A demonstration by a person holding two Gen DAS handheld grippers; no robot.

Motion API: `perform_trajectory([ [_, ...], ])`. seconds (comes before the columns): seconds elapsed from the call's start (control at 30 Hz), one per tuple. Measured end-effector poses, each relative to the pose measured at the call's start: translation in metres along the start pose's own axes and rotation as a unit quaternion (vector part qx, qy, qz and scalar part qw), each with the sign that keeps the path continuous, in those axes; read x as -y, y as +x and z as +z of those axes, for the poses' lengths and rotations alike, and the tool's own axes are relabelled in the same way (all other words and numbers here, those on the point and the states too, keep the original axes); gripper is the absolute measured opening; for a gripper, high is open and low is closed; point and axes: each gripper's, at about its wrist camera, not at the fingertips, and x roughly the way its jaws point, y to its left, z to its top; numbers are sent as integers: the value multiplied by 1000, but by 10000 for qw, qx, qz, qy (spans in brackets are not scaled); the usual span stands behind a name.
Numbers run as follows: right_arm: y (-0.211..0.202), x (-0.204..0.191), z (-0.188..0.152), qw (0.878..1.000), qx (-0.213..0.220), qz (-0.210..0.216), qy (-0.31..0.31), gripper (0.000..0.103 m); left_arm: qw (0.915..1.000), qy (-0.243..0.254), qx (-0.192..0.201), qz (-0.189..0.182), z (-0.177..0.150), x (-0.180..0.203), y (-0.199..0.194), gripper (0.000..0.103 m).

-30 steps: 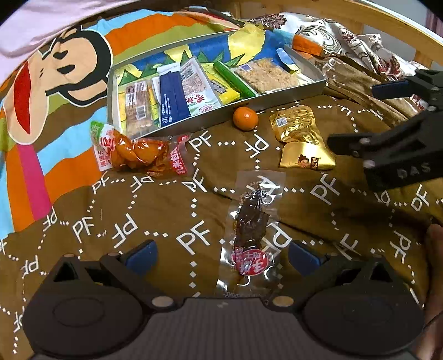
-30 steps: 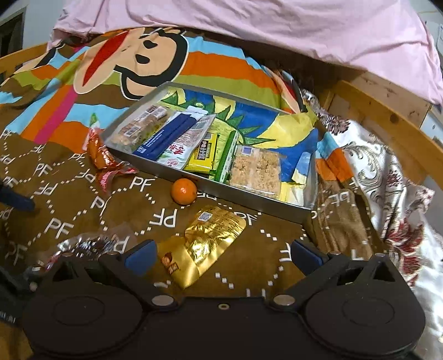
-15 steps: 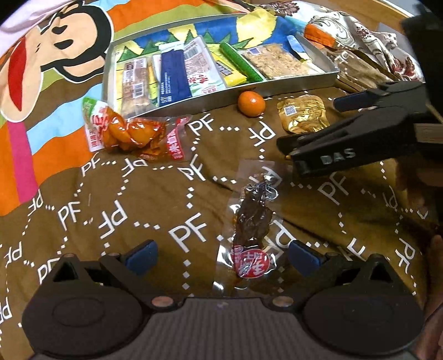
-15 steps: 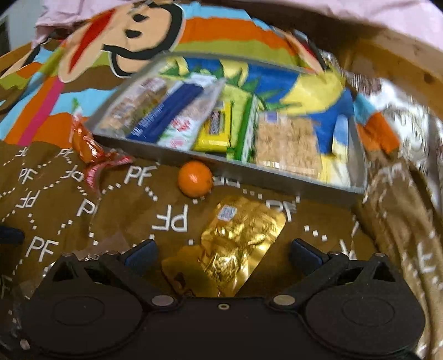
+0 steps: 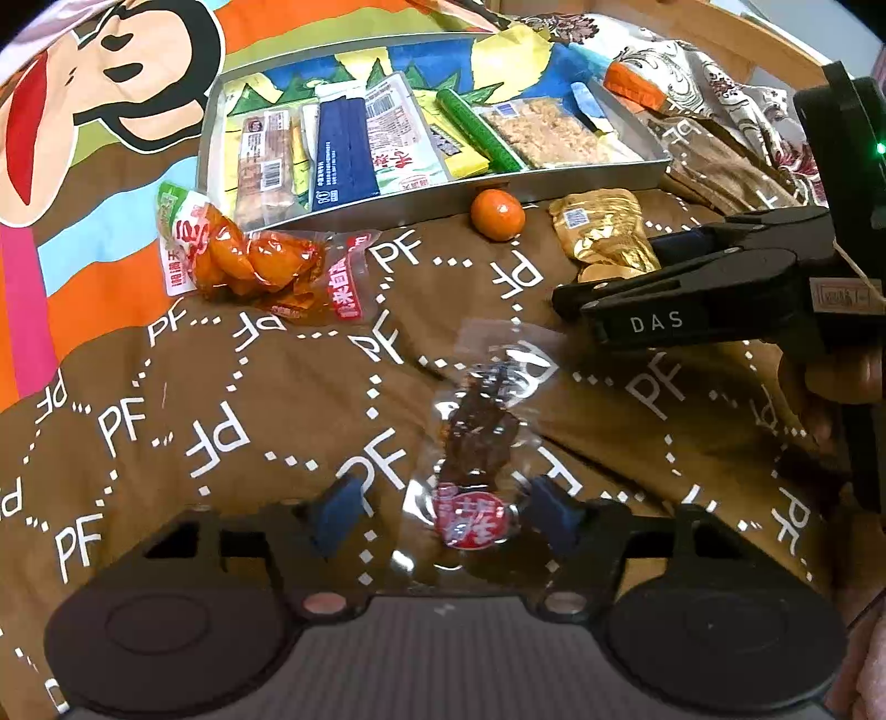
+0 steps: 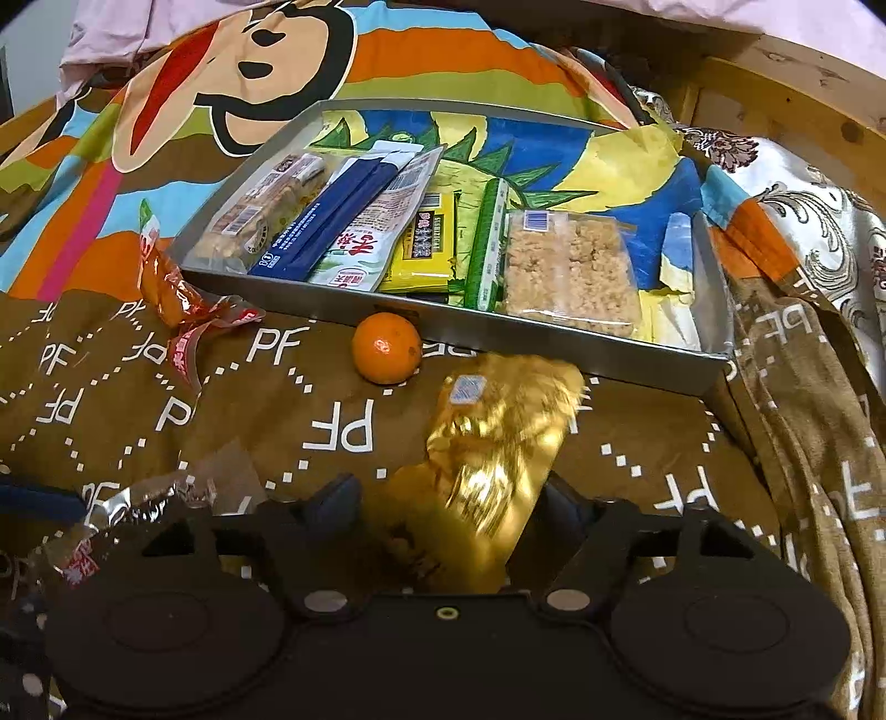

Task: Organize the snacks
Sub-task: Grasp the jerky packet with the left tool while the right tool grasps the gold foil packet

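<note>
A grey metal tray holds several snack packs. A clear packet of dark meat with a red label lies on the brown blanket between the fingers of my left gripper, whose jaws stand partly closed around its near end. A gold foil packet lies between the fingers of my right gripper, also partly closed around it. The right gripper shows in the left wrist view over the gold packet. A mandarin sits before the tray.
An orange snack packet lies left of the mandarin on the blanket. A wooden bed frame and floral fabric lie to the right. A pink pillow lies behind the tray.
Both grippers moved forward and down onto their packets and their jaws narrowed. The right gripper came down over the gold packet.
</note>
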Motion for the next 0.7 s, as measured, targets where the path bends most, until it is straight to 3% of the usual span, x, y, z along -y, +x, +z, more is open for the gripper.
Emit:
perform_trajectory([
  [0.2,-17,0,-8,9997,-108,217,72,64,9997,-196,26,-117,1,-4,-3,54],
  [0.4,-34,0,-19,9980,-350,525,91,64,9961,-812,36,-336,3,-20,-7,53],
  [0.53,-38,-4,-23,9977,-400,549,31,68,9939,-1040,60,-362,2,-27,-8,53],
  [0.7,-35,-3,-21,9987,-289,399,115,82,9934,-1112,66,-265,4,-31,-4,55],
])
